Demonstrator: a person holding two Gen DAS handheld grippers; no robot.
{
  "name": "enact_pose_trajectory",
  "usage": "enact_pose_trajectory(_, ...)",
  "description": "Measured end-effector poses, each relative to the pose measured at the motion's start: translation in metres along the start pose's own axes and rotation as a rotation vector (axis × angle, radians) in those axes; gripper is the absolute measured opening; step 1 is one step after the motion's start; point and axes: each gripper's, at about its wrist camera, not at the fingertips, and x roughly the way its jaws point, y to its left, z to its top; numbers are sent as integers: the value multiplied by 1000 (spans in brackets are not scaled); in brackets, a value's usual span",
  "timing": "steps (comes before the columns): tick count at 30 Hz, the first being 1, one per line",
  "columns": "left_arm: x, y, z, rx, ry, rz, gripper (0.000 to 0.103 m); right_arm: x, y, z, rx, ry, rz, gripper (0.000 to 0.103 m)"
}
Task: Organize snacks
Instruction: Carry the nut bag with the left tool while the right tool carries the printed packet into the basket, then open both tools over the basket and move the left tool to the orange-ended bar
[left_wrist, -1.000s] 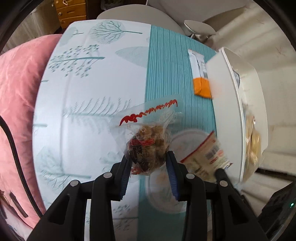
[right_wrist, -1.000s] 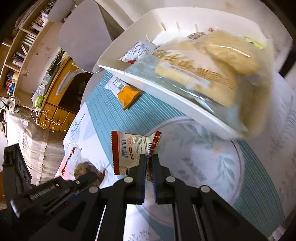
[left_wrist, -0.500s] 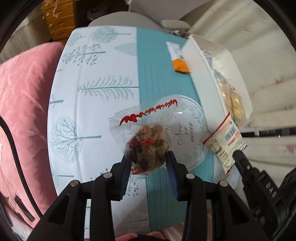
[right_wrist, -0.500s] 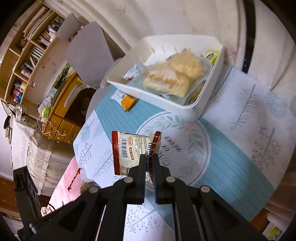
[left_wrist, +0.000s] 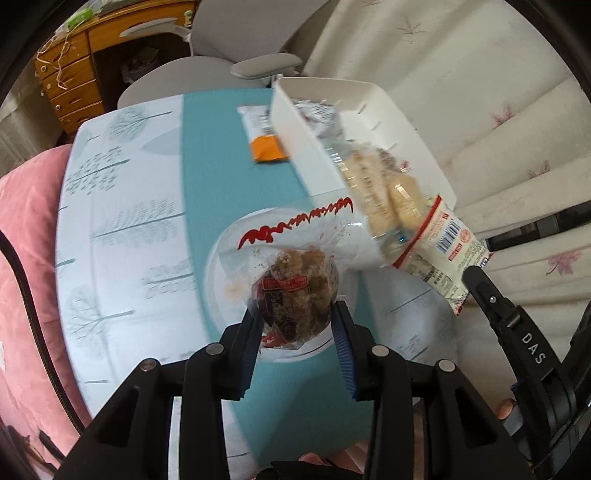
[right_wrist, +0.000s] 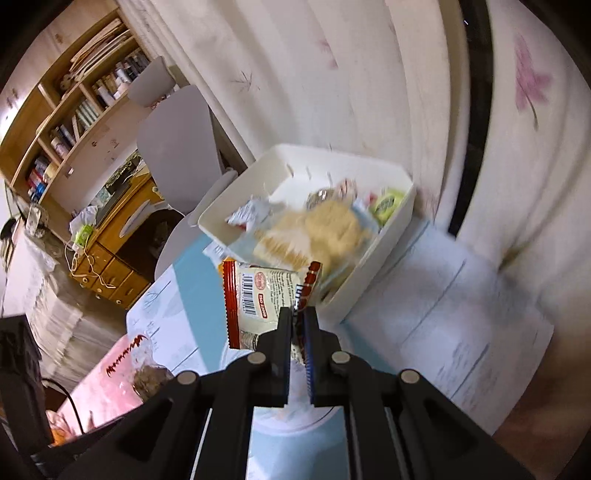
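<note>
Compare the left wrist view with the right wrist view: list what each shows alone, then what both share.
Left wrist only: the orange-and-white snack packet lying on the teal tablecloth stripe.
Right wrist only: the wooden bookshelf and a round green-labelled snack.
Both: the white plastic bin of snacks, the clear bag of brown clusters and the red-edged white packet.

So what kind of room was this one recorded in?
Most likely a lived-in home room, a bedroom or study: a wooden bookshelf packed with books, a grey desk chair at a wooden desk with drawers, and a pink cushion beside the tree-print tablecloth.
</note>
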Motion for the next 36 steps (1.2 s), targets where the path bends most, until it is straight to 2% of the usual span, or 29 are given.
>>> enact_pose_trajectory(6,11,-61,21,18,-57,-17,37,15,-30,43,-68,13,56,6)
enact_pose_trajectory(10,22,-101,38,25,-83,21,37,29,-55,72,-97,39,94,6)
enact_pose_trajectory(16,43,-143,62,9,-110,12,37,43,-87,104,-127,50,122,6)
enact_pose_trajectory(22,58,-172,85,36,-142,5,37,64,-107,130,-152,69,149,6)
enact_pose_trajectory(32,70,-200,115,81,-210,-16,38,89,-110,147,-206,109,194,7)
enact_pose_trajectory(34,69,-200,117,77,-218,-19,45,94,-110,148,-204,134,204,11)
enact_pose_trajectory(35,68,-198,117,70,-222,-10,58,98,-111,148,-198,157,209,11)
enact_pose_trajectory(36,66,-196,116,63,-225,2,64,102,-112,147,-190,183,219,11)
